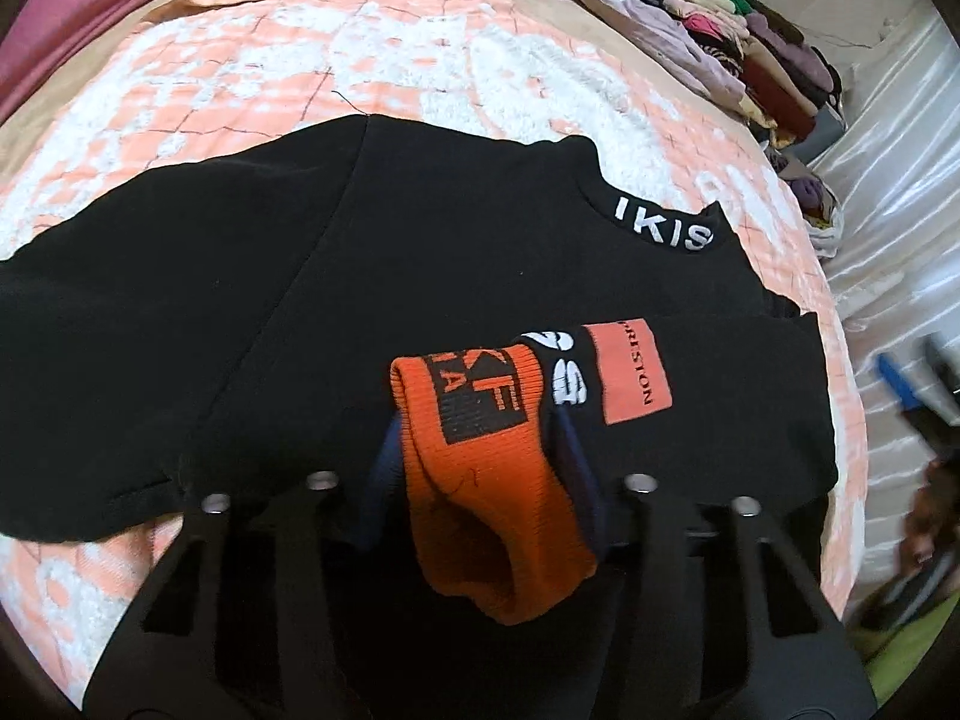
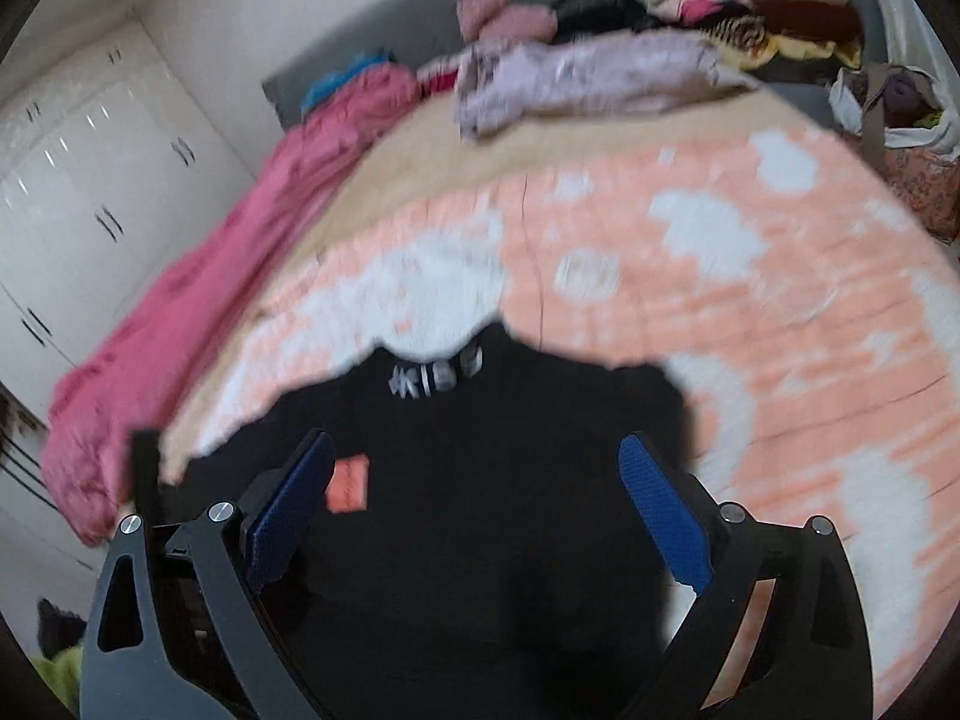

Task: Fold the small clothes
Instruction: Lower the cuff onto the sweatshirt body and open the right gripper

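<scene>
Gripping the orange cuff [image 1: 480, 480] of a black sweatshirt [image 1: 288, 300], the left gripper [image 1: 480, 462] has both blue pads clamped on the ribbed fabric.
The sweatshirt lies spread on a peach-and-white quilt [image 2: 750, 300]; the right gripper [image 2: 477, 516] hovers above its body, jaws spread wide, grasping nothing.

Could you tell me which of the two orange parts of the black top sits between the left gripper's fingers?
The ribbed orange cuff, at the sleeve's end, sits between the left gripper fingers; the flat orange patch lies farther up, untouched.
</scene>
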Action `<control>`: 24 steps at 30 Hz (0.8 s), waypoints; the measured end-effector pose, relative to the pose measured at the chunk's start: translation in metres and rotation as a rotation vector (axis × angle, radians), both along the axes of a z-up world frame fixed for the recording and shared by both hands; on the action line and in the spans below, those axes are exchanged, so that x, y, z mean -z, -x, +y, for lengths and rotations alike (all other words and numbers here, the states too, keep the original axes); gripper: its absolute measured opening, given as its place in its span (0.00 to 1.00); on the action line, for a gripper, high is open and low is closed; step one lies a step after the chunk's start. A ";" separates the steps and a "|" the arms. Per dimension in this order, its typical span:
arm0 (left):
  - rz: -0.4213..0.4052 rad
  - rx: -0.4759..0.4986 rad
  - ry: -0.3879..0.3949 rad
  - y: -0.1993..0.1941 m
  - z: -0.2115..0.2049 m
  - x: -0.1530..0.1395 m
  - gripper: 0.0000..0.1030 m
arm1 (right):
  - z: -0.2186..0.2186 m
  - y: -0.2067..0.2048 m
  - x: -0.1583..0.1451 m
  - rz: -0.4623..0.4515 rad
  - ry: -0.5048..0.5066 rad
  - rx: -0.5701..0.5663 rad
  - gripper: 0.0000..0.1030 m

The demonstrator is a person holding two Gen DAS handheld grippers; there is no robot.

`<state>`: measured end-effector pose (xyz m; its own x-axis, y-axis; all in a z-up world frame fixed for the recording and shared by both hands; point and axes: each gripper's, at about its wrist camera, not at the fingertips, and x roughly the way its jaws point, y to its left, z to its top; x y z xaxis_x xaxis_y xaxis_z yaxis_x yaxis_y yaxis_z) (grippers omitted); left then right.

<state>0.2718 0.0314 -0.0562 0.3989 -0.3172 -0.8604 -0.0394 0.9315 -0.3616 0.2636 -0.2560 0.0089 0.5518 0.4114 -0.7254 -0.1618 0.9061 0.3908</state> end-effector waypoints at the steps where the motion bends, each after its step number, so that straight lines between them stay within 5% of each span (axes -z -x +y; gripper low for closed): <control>1: -0.005 0.003 0.011 0.000 -0.001 -0.001 0.25 | 0.009 -0.001 0.009 0.009 0.026 -0.006 0.92; 3: -0.026 0.017 0.018 0.001 -0.004 -0.004 0.08 | 0.028 -0.002 0.026 0.030 0.085 -0.019 0.91; 8: -0.088 0.044 0.004 -0.004 -0.009 -0.019 0.07 | 0.034 -0.001 0.045 0.048 0.155 0.000 0.91; 17: -0.223 -0.014 -0.021 -0.026 0.023 -0.069 0.07 | 0.010 0.007 0.021 -0.036 0.111 0.066 0.91; 24: -0.075 -0.004 -0.127 -0.041 0.028 -0.014 0.08 | 0.015 0.002 0.043 0.019 0.163 0.079 0.90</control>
